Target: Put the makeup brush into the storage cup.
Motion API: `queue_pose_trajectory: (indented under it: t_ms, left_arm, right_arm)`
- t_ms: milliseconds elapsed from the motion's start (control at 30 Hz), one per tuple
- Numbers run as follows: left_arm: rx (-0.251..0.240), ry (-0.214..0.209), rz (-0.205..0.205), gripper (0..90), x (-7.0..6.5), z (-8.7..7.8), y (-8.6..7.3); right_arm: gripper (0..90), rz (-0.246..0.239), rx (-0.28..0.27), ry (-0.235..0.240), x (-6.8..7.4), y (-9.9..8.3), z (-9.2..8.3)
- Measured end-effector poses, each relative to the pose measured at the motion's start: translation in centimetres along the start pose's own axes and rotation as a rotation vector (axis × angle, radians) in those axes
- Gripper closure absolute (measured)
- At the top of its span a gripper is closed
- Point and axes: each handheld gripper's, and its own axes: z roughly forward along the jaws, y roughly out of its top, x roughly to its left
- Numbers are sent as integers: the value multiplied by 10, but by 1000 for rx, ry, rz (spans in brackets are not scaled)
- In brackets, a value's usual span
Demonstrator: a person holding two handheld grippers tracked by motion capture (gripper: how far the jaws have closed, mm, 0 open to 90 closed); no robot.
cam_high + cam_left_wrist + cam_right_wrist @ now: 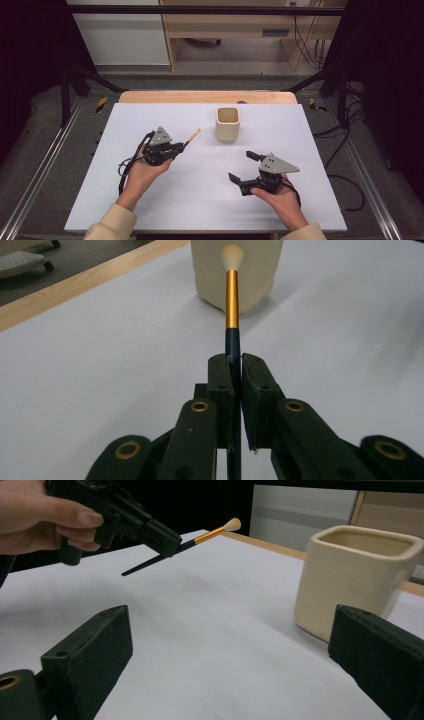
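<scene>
Our left gripper (181, 147) clamped a makeup brush (232, 315) by its dark handle, bristles aimed toward the cream square cup (228, 124), seemingly lined up for dropping in. Our right gripper (243, 166) waited wide open, holding nothing. What the cup held, we could not tell.

sleeves (112, 222): cream, soft knit, cuffs at the wrists
left hand-held gripper (183, 146): black body, grey three-cornered plate on top, black cable trailing off the back
right hand-held gripper (243, 166): same black build, same grey plate
jaws: flat black blocks, small screw holes
links: black, brass-ringed pivots
</scene>
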Motion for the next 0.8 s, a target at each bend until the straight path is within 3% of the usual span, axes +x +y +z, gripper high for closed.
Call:
queue_pose_trajectory:
  t_ms: [67, 200, 333, 500, 633, 800]
  left_arm:
    - [-21, 12, 11, 830, -3, -4, -4]
    - [-65, 6, -5, 829, -8, -9, -10]
    - [-67, -1, 10, 830, -13, -9, -12]
    - [-79, -11, 12, 829, -22, -9, -16]
    - [-106, -19, 0, 829, -29, -8, -17]
    - [-119, -34, 18, 829, -39, -7, -13]
  right_arm:
    - [50, 7, -9, 8, 3, 2, 6]
    - [64, 9, -11, 19, 6, 5, 16]
    - [81, 11, -10, 28, 6, 6, 22]
    - [82, 29, 7, 17, 8, 7, 21]
    - [86, 34, -19, 18, 9, 9, 18]
    - [80, 40, -5, 22, 10, 9, 16]
